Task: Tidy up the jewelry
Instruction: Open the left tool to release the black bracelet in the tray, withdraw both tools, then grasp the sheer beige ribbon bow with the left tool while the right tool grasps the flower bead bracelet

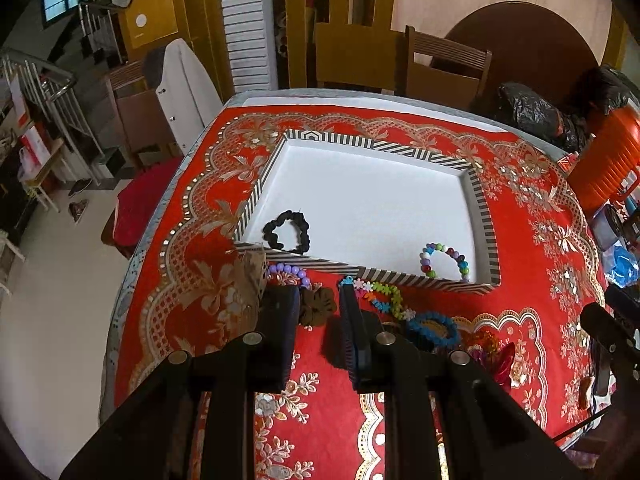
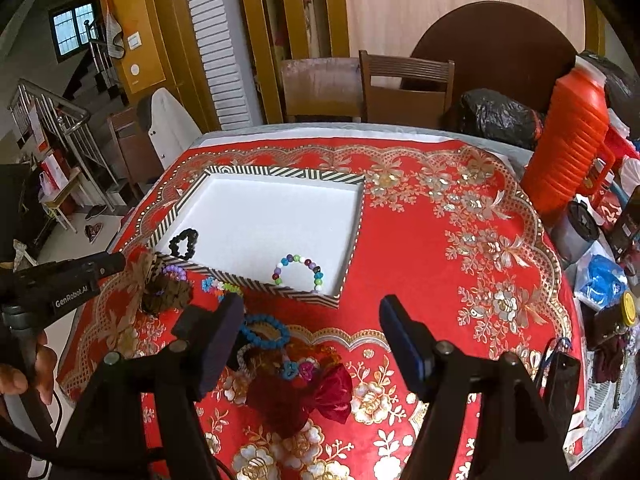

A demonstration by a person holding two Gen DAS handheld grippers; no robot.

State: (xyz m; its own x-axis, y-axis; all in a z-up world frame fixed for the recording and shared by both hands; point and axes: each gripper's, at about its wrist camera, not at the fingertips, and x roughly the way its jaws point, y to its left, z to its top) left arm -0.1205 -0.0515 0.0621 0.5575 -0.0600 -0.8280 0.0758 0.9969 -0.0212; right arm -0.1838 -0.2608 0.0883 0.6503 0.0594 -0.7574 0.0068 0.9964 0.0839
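Note:
A striped-rim white tray (image 1: 486, 216) (image 2: 352, 240) lies on the red tablecloth. It holds a black bracelet (image 1: 286, 230) (image 2: 184, 243) and a multicolour bead bracelet (image 1: 444, 260) (image 2: 298, 270). In front of it lie a brown scrunchie (image 1: 318, 306) (image 2: 168, 294), purple beads (image 1: 290, 271), a flower bracelet (image 1: 382, 298), a blue bracelet (image 1: 434, 326) (image 2: 264, 332) and a red bow (image 2: 332, 392). My left gripper (image 1: 320, 312) is open, its fingers either side of the brown scrunchie, just above it. My right gripper (image 2: 312, 320) is open and empty above the blue bracelet and bow.
An orange ribbed jug (image 2: 568, 140) and several jars and bags crowd the table's right edge. A black bag (image 2: 496, 118) and wooden chairs (image 2: 404, 84) stand behind the table. The table's left edge drops to the floor (image 1: 60, 320).

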